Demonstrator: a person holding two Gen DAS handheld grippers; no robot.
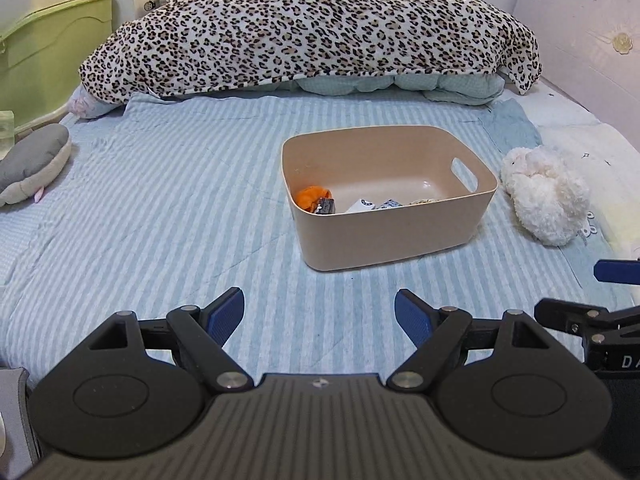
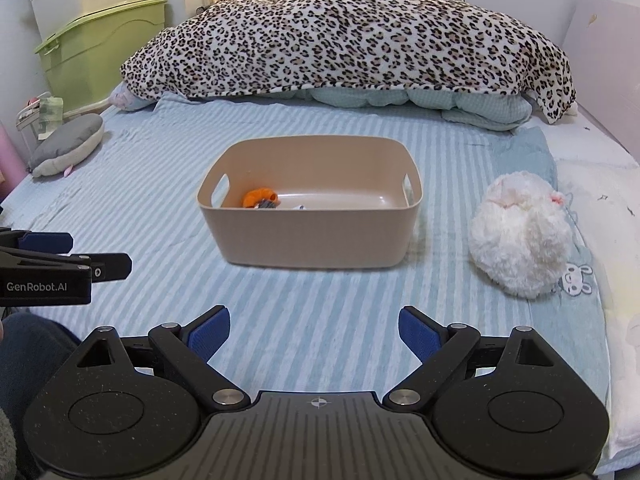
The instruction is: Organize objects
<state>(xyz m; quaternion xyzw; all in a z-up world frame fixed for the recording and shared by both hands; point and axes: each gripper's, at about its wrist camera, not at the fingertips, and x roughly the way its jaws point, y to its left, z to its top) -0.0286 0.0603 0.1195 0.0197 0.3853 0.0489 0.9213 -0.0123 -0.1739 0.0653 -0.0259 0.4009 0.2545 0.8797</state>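
A tan plastic bin [image 1: 384,236] [image 2: 312,236] stands on the striped bed, holding an orange toy [image 1: 310,197] [image 2: 260,197] and a few small items. A white fluffy plush [image 1: 546,194] [image 2: 520,236] lies right of the bin. A grey plush [image 1: 34,162] [image 2: 66,144] lies at the far left. My left gripper [image 1: 319,314] is open and empty, hovering over the sheet short of the bin. My right gripper [image 2: 314,330] is open and empty, also short of the bin.
A leopard-print blanket [image 1: 312,28] [image 2: 352,32] is heaped over quilts at the back. Green storage boxes [image 2: 100,44] stand at the left. A pale headboard panel [image 1: 580,48] runs along the right. Each gripper shows at the other view's edge.
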